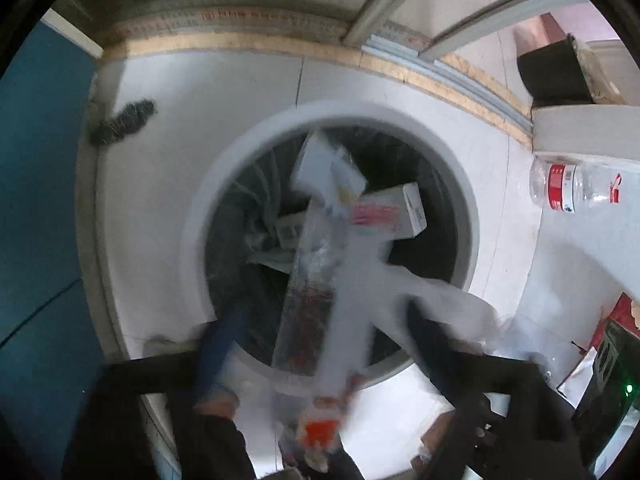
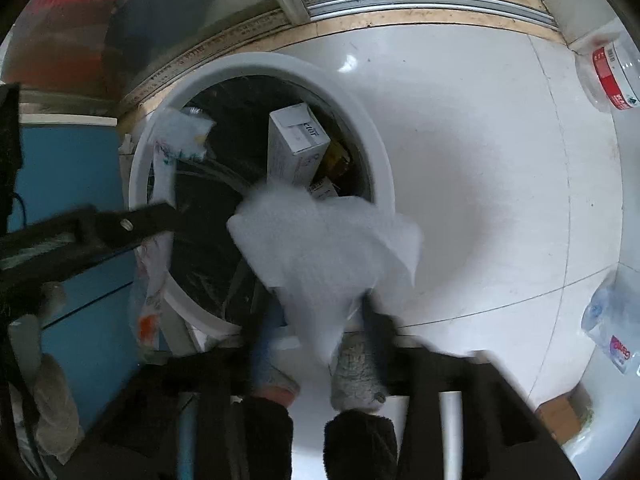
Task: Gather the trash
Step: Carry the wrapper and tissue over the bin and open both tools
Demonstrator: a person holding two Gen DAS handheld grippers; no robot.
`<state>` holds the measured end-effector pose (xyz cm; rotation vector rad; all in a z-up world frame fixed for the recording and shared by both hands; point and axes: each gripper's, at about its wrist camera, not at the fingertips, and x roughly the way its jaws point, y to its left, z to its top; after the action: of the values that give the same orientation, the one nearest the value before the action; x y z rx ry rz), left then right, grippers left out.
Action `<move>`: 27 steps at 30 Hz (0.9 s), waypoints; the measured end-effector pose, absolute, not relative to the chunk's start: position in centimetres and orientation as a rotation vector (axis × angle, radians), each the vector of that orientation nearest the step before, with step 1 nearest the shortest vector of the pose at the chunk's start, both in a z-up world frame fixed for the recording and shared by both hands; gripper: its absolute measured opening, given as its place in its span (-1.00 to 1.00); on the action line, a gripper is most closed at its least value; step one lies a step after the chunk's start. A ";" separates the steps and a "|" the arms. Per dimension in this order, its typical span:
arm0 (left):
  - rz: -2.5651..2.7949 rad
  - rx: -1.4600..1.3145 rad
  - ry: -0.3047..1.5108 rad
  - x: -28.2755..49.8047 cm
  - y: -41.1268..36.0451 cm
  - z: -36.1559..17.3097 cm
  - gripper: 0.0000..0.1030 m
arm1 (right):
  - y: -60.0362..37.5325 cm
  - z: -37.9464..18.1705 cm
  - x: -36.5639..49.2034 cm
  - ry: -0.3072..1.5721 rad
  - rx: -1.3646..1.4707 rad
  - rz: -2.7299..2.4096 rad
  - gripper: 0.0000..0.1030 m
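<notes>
Below both grippers sits a round white bin (image 1: 192, 216) on a pale tiled floor (image 2: 480, 160), boxes (image 2: 294, 148) inside. Left gripper (image 1: 320, 328), fingers spread, has a blurred clear wrapper (image 1: 308, 300) between them above the bin. Right gripper (image 2: 316, 312), fingers apart, has a white tissue (image 2: 328, 236) draped between them. A plastic bottle (image 1: 568, 186) lies nearby.

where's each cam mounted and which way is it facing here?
Left wrist: on the left gripper, looking steeply down into the white bin; its dark fingers show, with a plastic wrapper between them.
Right wrist: on the right gripper, also looking down, bin upper left; its fingers straddle a tissue; the left gripper intrudes.
Shared: bin, carton, bottle, tiled floor.
</notes>
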<state>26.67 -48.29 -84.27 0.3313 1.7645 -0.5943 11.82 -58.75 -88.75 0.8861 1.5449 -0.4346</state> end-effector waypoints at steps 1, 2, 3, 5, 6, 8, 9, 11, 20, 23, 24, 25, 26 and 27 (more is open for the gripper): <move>-0.593 0.336 1.748 26.7 -48.0 -83.8 0.80 | -58.9 -88.6 11.9 1.545 0.880 -0.436 0.24; -0.588 0.346 1.732 26.8 -47.7 -83.1 0.81 | -59.0 -88.2 11.7 1.544 0.871 -0.437 0.31; -0.586 0.353 1.716 26.8 -47.4 -82.5 0.86 | -59.0 -87.7 11.6 1.538 0.866 -0.438 0.45; -0.578 0.383 1.662 26.8 -46.9 -81.1 0.89 | -59.0 -86.8 11.3 1.526 0.858 -0.447 0.70; -0.573 0.399 1.635 26.7 -46.6 -80.3 0.89 | -58.8 -86.2 11.2 1.519 0.851 -0.448 0.83; -0.559 0.428 1.577 26.6 -45.9 -78.8 0.89 | -58.7 -84.8 11.0 1.502 0.827 -0.453 0.97; -0.546 0.443 1.542 26.5 -45.6 -78.0 0.89 | -58.7 -84.2 11.0 1.494 0.817 -0.455 1.00; -0.526 0.480 1.493 26.1 -45.0 -76.6 0.89 | -58.1 -82.5 11.0 1.473 0.785 -0.462 1.00; -0.500 0.519 1.418 23.4 -41.9 -66.8 0.89 | -57.5 -72.5 9.4 1.396 0.727 -0.518 1.00; -0.503 0.518 1.393 21.9 -41.6 -61.9 0.89 | -57.2 -66.8 8.1 1.362 0.712 -0.536 1.00; -0.508 0.512 1.388 21.5 -41.6 -60.5 0.89 | -57.1 -64.9 7.7 1.351 0.705 -0.541 1.00; -0.513 0.504 1.382 20.9 -41.6 -58.8 0.89 | -57.0 -62.9 7.2 1.337 0.699 -0.542 1.00; -0.521 0.498 1.375 20.4 -41.5 -56.9 0.89 | -56.8 -61.0 6.7 1.322 0.691 -0.546 1.00; -0.528 0.493 1.368 19.9 -41.5 -55.2 0.89 | -56.7 -59.7 6.3 1.314 0.683 -0.552 1.00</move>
<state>19.88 -41.45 -55.23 0.4926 1.3676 -0.5283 6.31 -56.72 -59.67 0.6830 1.3137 -0.5515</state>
